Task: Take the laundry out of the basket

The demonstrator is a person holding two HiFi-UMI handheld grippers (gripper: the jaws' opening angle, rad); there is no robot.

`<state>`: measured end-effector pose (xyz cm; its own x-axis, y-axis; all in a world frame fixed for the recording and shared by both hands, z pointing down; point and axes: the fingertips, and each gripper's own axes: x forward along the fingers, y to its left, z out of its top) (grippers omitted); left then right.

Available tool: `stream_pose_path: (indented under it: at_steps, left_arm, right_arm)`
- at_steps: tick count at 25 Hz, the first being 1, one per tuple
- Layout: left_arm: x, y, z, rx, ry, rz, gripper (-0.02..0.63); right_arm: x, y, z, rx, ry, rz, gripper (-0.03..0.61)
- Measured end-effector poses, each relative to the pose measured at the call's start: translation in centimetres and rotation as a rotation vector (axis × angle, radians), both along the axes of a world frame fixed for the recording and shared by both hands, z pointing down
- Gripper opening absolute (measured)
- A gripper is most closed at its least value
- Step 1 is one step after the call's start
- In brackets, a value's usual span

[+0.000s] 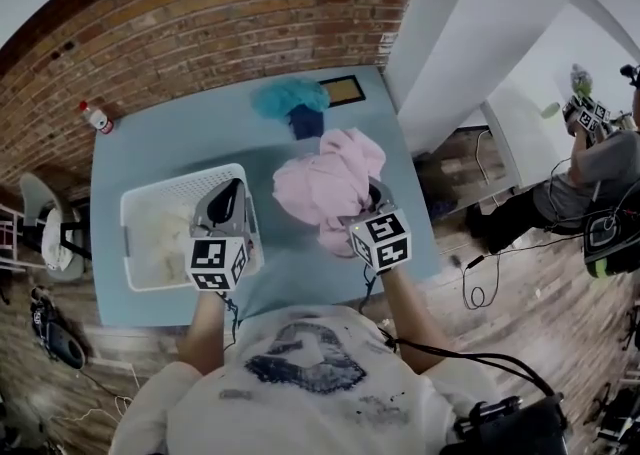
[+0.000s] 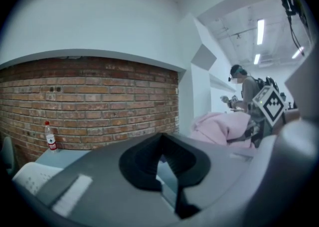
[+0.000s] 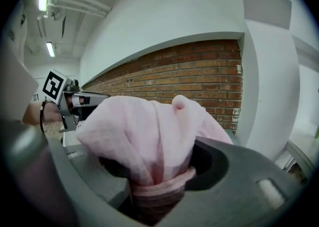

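only in the right gripper view was the pink garment [image 3: 149, 131] seen pinched between the right gripper's [image 3: 158, 196] half-closed jaws, just beside the basket [image 1: 135, 205]; the left gripper [image 1: 233, 191] was held over the basket's rim, jaws slightly parted, empty.

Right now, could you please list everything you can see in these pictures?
table: one, light blue, in front of the person
laundry basket: one, white, table's left side
laundry: some, whitish, inside the basket
pink garment: one, pink, bunched over the table's middle
fluffy cloth: one, teal, table's far edge
small item: one, dark blue, beside the fluffy cloth
framed board: one, dark frame, far edge
bottle: one, red cap, far left corner
brick wall: one, red-brown, behind the table
other person: one, grey top, far right
left gripper: grey, above the basket, empty
right gripper: grey, clamped on the pink garment
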<state>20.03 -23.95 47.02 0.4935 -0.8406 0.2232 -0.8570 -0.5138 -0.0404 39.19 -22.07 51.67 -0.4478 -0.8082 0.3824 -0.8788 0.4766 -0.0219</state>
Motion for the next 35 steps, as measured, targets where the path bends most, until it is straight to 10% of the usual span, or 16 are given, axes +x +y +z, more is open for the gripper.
stream_pose_path:
  at_steps: [35]
  left_arm:
    - [-0.6,-1.2,4.8,-0.097,-0.049,-0.050,-0.009]
  right_arm:
    - [-3.0,-2.4,17.5,-0.318,0.134,-0.078,0.293]
